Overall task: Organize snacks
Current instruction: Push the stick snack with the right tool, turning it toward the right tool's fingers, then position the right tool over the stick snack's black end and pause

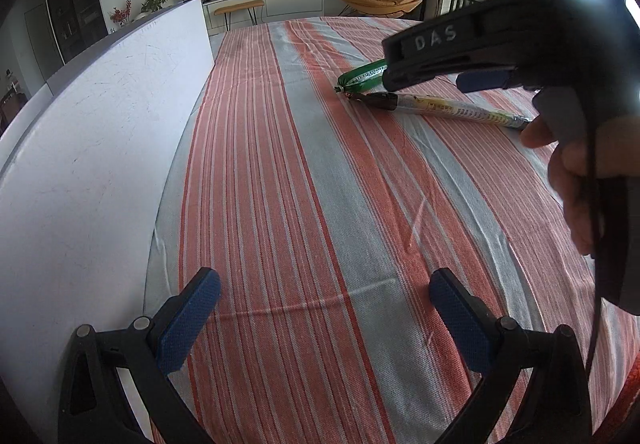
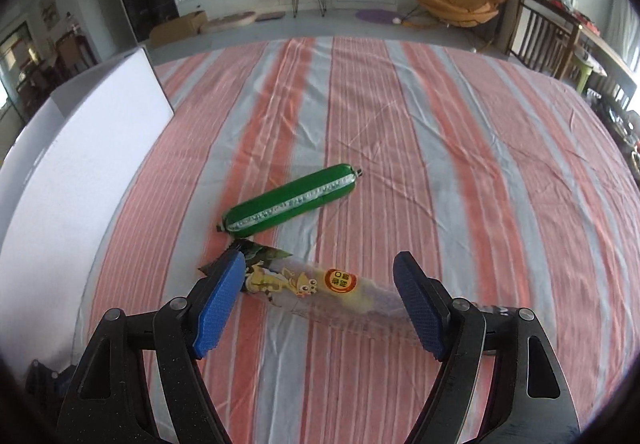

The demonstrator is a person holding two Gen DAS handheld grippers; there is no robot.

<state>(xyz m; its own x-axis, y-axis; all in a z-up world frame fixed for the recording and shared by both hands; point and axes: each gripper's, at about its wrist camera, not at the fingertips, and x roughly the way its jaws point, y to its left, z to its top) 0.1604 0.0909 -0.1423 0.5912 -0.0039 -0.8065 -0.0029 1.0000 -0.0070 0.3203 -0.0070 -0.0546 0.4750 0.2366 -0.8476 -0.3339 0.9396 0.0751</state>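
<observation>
— Striped cloth, orange and grey, covers the surface (image 2: 440, 148) under both your grippers. Where are the snacks?

— In your right wrist view the green sausage (image 2: 290, 201) lies slantwise at mid-frame, one end toward the upper right, the other toward the lower left. Just below it is the clear-wrapped snack stick (image 2: 320, 290) with a cartoon print and a round red-and-yellow sticker. Whether the two touch, you cannot tell from here.

— And your right gripper (image 2: 320, 308)?

— Its blue pads stand wide apart, with the snack stick lying across the gap between them. The left pad (image 2: 218, 308) covers the dark crimped end of the wrapper; the right pad (image 2: 420, 310) sits over the far clear end. Neither visibly presses on it. The picture is a little blurred here.

— What does your left wrist view give?

— Your left gripper (image 1: 324, 320) is also spread open at the bottom of the frame, nothing between its pads, only cloth beneath. At the upper right you see your other gripper from the side, marked "DAS", with your hand (image 1: 572, 180) on its handle. Both snacks lie under its tip.

— Anything else?

— A white board (image 1: 92, 148) stands along the left edge of the surface in both views.
</observation>
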